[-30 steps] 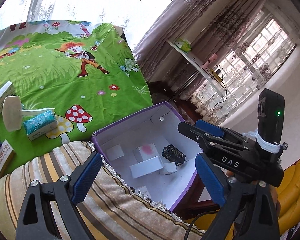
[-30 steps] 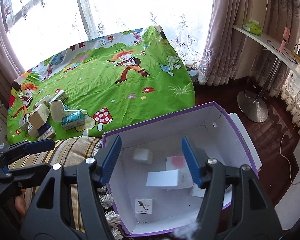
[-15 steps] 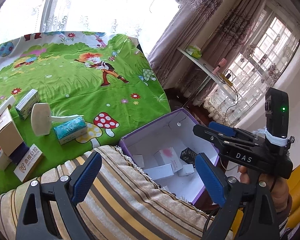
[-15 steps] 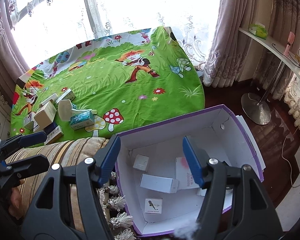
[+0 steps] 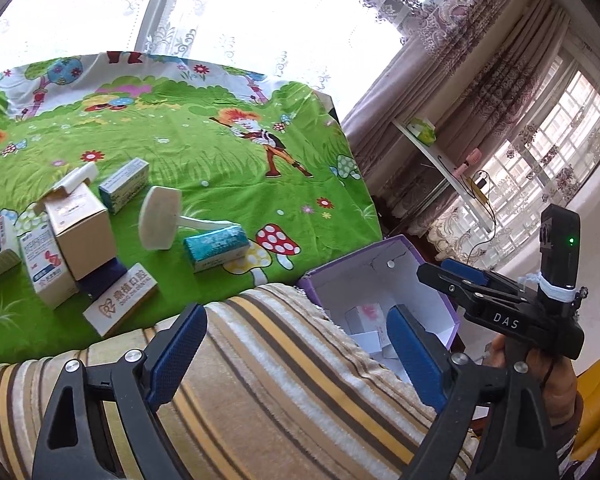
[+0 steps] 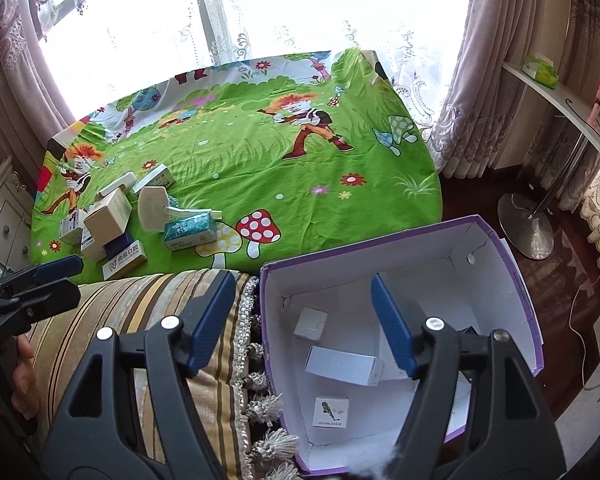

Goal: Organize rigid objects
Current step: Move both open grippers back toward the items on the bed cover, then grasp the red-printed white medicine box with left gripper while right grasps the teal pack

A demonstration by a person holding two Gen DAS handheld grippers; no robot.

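Observation:
Several small boxes lie in a heap on the green cartoon bedspread [image 5: 204, 152]: a brown carton [image 5: 84, 232], a teal pack [image 5: 216, 246], a white lettered box [image 5: 120, 304] and a white flat-headed tool [image 5: 158, 218]. My left gripper [image 5: 296, 320] hangs over the striped cushion [image 5: 280, 380], short of that heap, its jaws wide, closing slightly, with nothing between them. My right gripper [image 6: 300, 282] is above the near left wall of the purple box [image 6: 500, 240], its jaws opening and empty. Inside the box lie a long white carton [image 6: 342, 364] and two small white boxes.
The cushion's tasselled edge [image 6: 260, 400] lies against the purple box. A curved white shelf [image 6: 560, 108] on a metal stand [image 6: 524, 228] stands to the right on the dark wood floor. Curtains and bright windows lie behind the bed. A hand [image 5: 552, 384] holds the right gripper.
The left gripper has swung left from the purple box towards the heap of boxes, which now fills more of its view. The right gripper's jaws have spread wider and drifted left.

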